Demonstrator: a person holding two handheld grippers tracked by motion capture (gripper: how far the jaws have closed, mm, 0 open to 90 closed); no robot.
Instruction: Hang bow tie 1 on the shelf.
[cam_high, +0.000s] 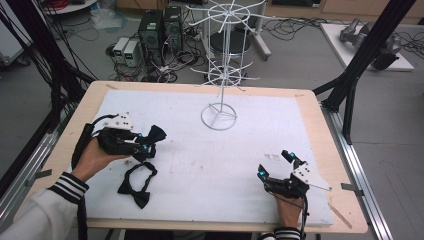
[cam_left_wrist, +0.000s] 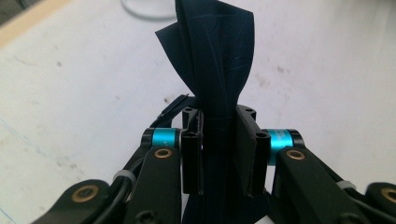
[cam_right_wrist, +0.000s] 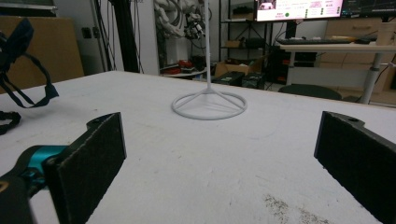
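**One bow tie lifted, rack still bare**

The left tool is clamped on a dark bow tie, held just above the bench near its left edge. A second bow tie lies flat on the white mat near the front-left corner, its strap looped beside it. The right tool rests near the front-right corner, jaws wide and empty. The white wire rack stands at the back edge with nothing hanging on it, so the work looks barely begun: probably both ties remain to be hung.
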